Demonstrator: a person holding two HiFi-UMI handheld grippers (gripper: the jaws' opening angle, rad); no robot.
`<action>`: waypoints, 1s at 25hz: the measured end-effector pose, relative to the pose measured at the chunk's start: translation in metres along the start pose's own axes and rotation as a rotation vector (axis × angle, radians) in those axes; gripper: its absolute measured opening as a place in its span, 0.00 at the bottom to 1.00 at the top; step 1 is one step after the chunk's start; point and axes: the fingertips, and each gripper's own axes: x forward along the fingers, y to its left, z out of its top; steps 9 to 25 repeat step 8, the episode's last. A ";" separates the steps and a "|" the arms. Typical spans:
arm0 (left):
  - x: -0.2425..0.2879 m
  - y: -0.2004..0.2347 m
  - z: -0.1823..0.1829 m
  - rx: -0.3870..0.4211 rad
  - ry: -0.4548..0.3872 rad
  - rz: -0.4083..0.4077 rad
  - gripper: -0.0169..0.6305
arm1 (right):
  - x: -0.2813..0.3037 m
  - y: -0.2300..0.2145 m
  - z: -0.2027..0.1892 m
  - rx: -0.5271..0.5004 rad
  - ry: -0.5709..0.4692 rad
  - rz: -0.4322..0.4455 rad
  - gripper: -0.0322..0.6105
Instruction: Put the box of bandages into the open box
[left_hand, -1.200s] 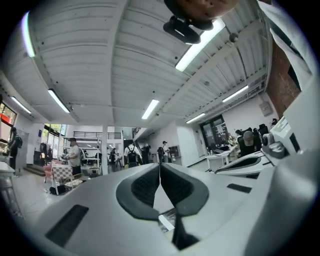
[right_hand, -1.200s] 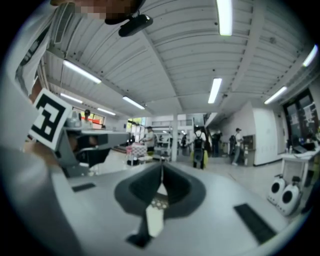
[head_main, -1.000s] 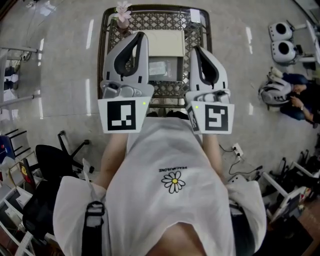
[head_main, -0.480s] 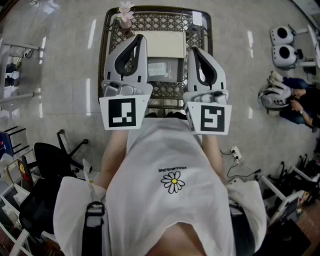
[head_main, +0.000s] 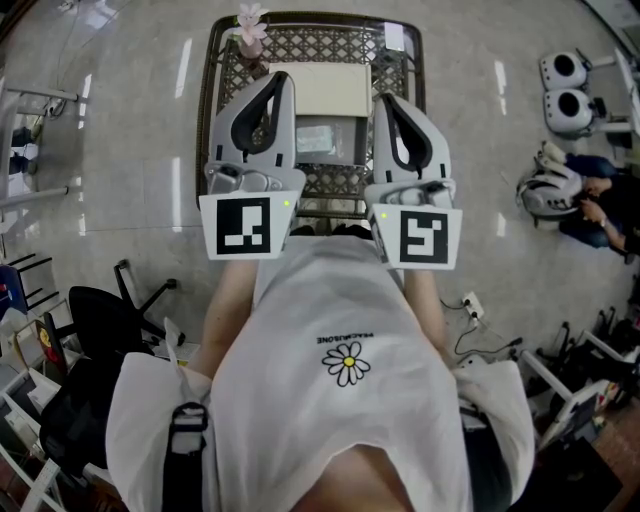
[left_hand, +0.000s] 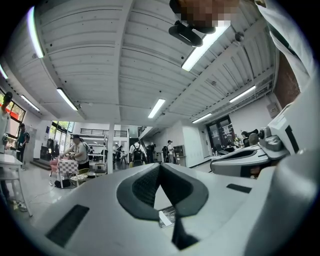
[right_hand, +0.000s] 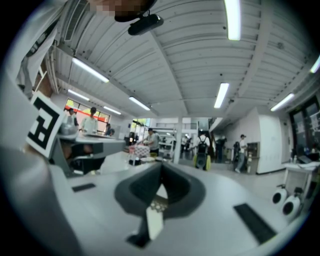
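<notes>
Both grippers were held level and side by side over a small metal lattice table, close in front of the person's white T-shirt.

Left gripper: its own view showed the two jaws pressed together at the tips, nothing pinched between them. Right gripper: jaws likewise met at the tips, nothing gripped.

The box of bandages, a flat greyish pack, lay on the table top in the gap between the two grippers, touched by neither. The open box, cream-coloured inside, sat just beyond it on the far side, the two nearly edge to edge; whether they touched could not be told.

A pink flower stood at the table's far left corner. A black office chair stood on the floor to the person's left. Another person sat low on the floor well off to the right.
</notes>
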 end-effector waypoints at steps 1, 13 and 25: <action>0.000 0.001 -0.001 -0.001 0.001 0.000 0.06 | 0.001 0.001 0.000 -0.001 0.000 0.002 0.10; -0.002 0.002 -0.005 -0.001 0.011 0.006 0.06 | 0.001 0.003 -0.003 -0.006 0.009 0.005 0.10; -0.002 0.002 -0.005 -0.001 0.011 0.006 0.06 | 0.001 0.003 -0.003 -0.006 0.009 0.005 0.10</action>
